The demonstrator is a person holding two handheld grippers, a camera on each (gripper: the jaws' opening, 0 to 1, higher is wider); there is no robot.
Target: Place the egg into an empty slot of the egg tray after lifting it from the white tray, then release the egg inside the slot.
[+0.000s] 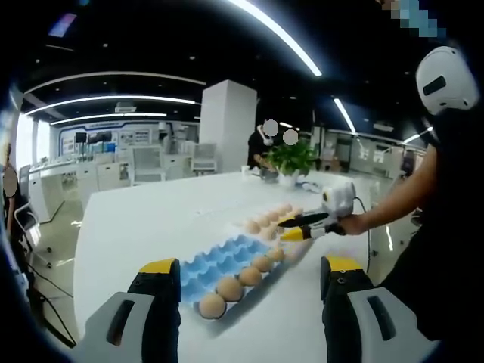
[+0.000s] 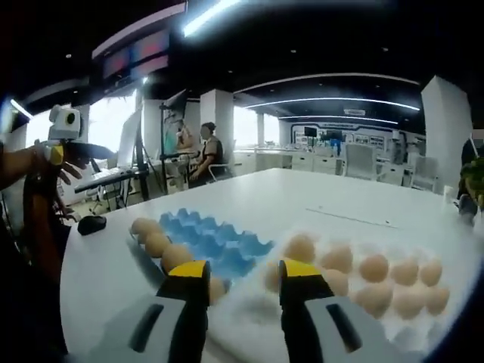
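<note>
The blue egg tray [image 1: 215, 261] lies on the white table, with several brown eggs [image 1: 230, 288] in the row along its near edge. Beyond it is the white tray [image 1: 261, 210] with more eggs [image 1: 266, 221]. My left gripper [image 1: 249, 265] hangs wide open above the table, short of the blue tray, with nothing between its jaws. My right gripper [image 1: 289, 228], held by a hand, hovers low where the two trays meet. In its own view the right gripper [image 2: 243, 271] is open. Under it are the blue tray [image 2: 208, 238], the white tray [image 2: 249, 318] and loose eggs [image 2: 300, 247].
A potted plant [image 1: 291, 159] stands at the far end of the table [image 1: 144, 227]. A person's arm [image 1: 393, 204] reaches in from the right. Chairs, desks and seated people [image 2: 206, 155] are beyond the table. A black mouse [image 2: 91, 224] lies near the table's left edge.
</note>
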